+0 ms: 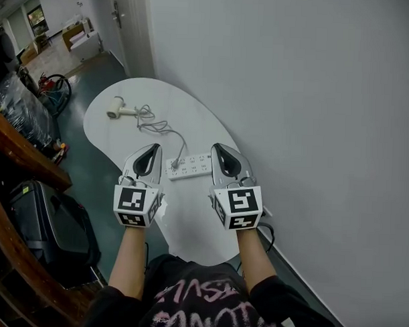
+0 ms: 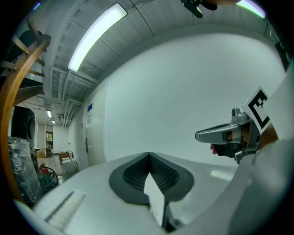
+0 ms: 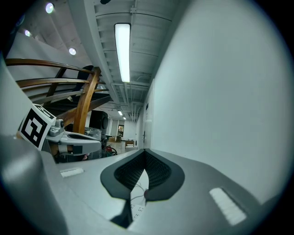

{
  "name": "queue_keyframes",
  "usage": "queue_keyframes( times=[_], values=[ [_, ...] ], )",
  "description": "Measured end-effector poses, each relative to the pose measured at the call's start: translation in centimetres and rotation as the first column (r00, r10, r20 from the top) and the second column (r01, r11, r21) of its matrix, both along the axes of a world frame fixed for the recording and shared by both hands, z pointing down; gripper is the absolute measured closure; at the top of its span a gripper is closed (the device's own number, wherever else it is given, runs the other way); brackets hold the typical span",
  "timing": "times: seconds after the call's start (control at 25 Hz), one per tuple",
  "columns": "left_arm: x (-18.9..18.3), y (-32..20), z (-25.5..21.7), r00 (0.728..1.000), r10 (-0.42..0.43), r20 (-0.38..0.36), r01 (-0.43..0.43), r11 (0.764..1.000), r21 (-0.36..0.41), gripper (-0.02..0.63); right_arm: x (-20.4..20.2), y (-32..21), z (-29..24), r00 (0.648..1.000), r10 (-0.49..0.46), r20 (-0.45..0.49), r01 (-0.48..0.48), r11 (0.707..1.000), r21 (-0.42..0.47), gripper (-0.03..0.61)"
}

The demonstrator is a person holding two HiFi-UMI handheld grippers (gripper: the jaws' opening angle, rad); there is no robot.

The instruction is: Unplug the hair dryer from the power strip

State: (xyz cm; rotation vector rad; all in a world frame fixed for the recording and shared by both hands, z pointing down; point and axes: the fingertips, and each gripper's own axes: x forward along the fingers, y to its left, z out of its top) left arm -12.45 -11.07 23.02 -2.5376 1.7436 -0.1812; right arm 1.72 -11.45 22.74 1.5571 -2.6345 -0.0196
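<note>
The hair dryer (image 1: 115,109) lies on its side at the far end of a white, rounded counter (image 1: 199,122), well apart from both tools. It is small and pale cream. From this height its nozzle and handle are hard to tell apart. A thin grey cord (image 1: 163,129) leaves it, bunches into a few loose loops just beside it, and then runs across the counter to a white power strip (image 1: 190,165). The cord ends at a plug (image 1: 174,164) that sits in a socket near the left end of the strip.

The power strip is a long bar lying crosswise on the counter, between the tips of the two tools and a little below them in the head view.

The left tool (image 1: 155,146) is held over the counter beside the left end of the strip. Its jaws are closed tip to tip with nothing between them, and only bare white counter shows through the gap behind the pads.

The right tool (image 1: 216,146) is held beside the right end of the strip. Its jaws are also closed on nothing. In the right gripper view, a bit of cord and some sockets show through the gap below the meeting tips.

A plain pale wall (image 1: 300,96) runs along the right of the counter.
</note>
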Motion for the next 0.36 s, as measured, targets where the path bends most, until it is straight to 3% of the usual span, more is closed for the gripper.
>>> queue_keyframes(
  times=[0.36],
  values=[
    [0.22,-0.4,-0.16,1.0,-0.005,0.008,0.005,1.0,0.011,0.607,0.02,-0.58,-0.02,1.0,-0.006,0.005,0.006,1.0,-0.002,0.558]
  ],
)
